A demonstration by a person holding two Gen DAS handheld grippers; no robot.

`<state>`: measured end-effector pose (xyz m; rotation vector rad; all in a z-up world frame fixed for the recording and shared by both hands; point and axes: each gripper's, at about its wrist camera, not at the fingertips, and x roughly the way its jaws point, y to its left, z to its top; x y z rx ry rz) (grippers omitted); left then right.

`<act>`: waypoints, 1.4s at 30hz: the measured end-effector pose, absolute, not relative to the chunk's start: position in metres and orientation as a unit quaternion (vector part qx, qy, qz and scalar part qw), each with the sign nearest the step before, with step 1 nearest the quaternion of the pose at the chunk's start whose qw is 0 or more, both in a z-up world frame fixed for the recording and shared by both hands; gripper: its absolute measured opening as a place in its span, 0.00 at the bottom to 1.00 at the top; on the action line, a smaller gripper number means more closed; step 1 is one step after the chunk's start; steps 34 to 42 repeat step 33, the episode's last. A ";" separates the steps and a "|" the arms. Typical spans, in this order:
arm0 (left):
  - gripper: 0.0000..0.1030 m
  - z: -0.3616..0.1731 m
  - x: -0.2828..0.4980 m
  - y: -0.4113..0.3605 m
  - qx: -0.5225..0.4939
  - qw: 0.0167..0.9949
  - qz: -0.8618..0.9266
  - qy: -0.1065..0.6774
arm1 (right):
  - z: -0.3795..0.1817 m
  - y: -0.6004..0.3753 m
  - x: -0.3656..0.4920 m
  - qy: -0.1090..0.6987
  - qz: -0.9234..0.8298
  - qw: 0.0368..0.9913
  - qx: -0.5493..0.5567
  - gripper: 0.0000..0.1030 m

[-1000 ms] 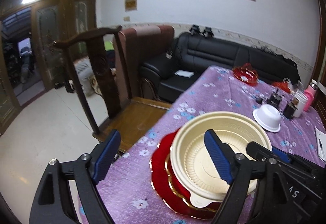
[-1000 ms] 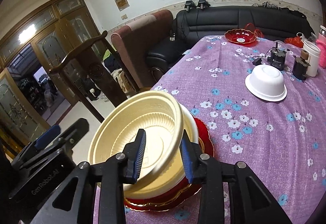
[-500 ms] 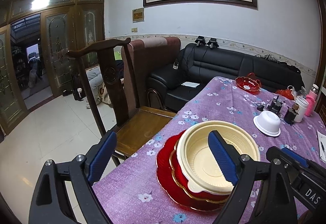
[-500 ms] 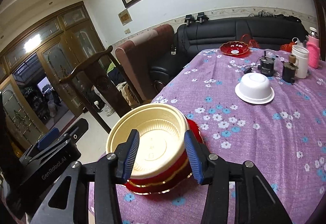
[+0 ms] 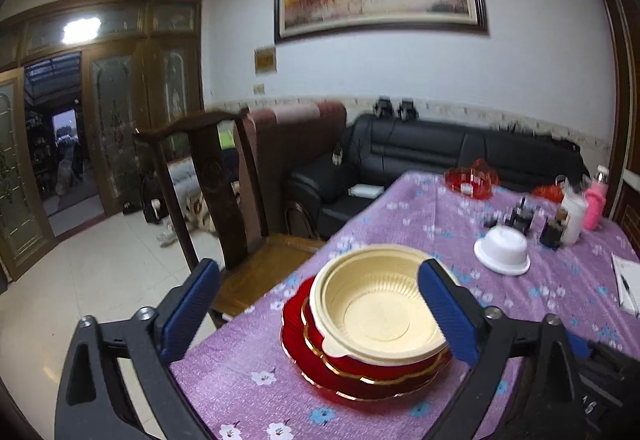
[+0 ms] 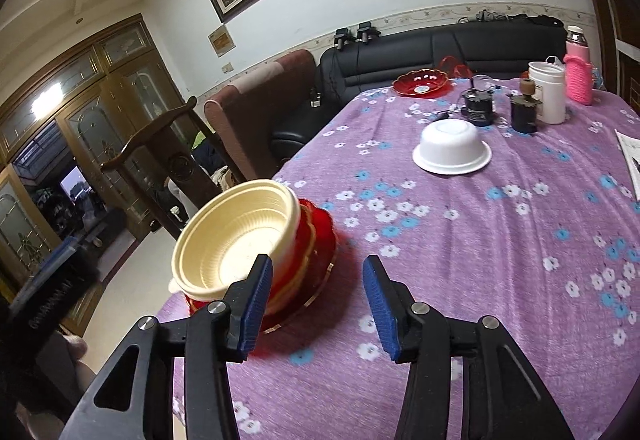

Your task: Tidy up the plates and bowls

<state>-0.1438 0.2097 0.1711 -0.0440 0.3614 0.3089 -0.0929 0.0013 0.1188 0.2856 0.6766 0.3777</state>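
A cream bowl (image 5: 376, 312) sits nested on top of a stack of red gold-rimmed plates (image 5: 344, 380) near the table's left edge. My left gripper (image 5: 316, 272) is drawn back from the stack; its jaws are opening wide and touch nothing. In the right wrist view the cream bowl (image 6: 232, 240) and red plates (image 6: 320, 236) lie ahead and to the left of my right gripper (image 6: 317, 264), which is open with only tablecloth between its fingers. A white bowl (image 6: 452, 144) lies upside down farther along the table. A red dish (image 6: 420, 84) rests at the far end.
The table (image 6: 480, 240) wears a purple flowered cloth. Dark jars (image 6: 524, 116), a white cup (image 6: 546, 92) and a pink bottle (image 6: 578, 76) stand at the far right. Paper (image 6: 630, 160) lies at the right edge. A wooden chair (image 5: 208, 176) and a black sofa (image 5: 440, 156) are beside the table.
My right gripper let go of the cream bowl's rim, opened and drew back to the right. The bowl settled flat on the stack. My left gripper backed away and spread wider.
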 end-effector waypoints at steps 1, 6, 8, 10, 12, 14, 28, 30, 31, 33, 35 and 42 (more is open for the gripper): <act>1.00 0.173 -0.150 0.207 -0.026 0.974 0.155 0.163 | 0.118 0.000 -0.094 0.328 0.183 0.917 0.137 0.50; 1.00 0.175 -0.159 0.198 -0.055 0.979 0.120 0.156 | 0.114 -0.005 -0.103 0.325 0.183 0.919 0.124 0.52; 1.00 0.173 -0.152 0.189 -0.038 0.977 0.099 0.183 | 0.112 -0.003 -0.107 0.324 0.184 0.921 0.113 0.52; 1.00 0.171 -0.148 0.182 -0.023 0.975 0.097 0.197 | 0.111 0.000 -0.111 0.321 0.186 0.923 0.100 0.52; 1.00 0.168 -0.145 0.175 -0.009 0.974 0.103 0.202 | 0.111 0.003 -0.115 0.317 0.187 0.926 0.083 0.52; 1.00 0.166 -0.144 0.171 -0.004 0.973 0.102 0.206 | 0.112 0.007 -0.119 0.313 0.188 0.928 0.068 0.53; 1.00 0.157 -0.133 0.177 -0.009 0.965 0.116 0.237 | 0.108 0.019 -0.119 0.317 0.202 0.926 0.041 0.59; 1.00 0.156 -0.133 0.177 -0.007 0.964 0.119 0.237 | 0.108 0.021 -0.119 0.318 0.204 0.925 0.041 0.59; 1.00 0.155 -0.132 0.176 -0.006 0.964 0.120 0.238 | 0.108 0.021 -0.119 0.318 0.204 0.925 0.042 0.59; 1.00 0.155 -0.131 0.176 -0.006 0.963 0.117 0.241 | 0.109 0.020 -0.118 0.320 0.204 0.924 0.045 0.59; 1.00 0.155 -0.131 0.176 -0.006 0.963 0.117 0.241 | 0.109 0.020 -0.118 0.320 0.204 0.924 0.045 0.59; 1.00 0.155 -0.131 0.176 -0.006 0.963 0.117 0.241 | 0.109 0.020 -0.118 0.320 0.204 0.924 0.045 0.59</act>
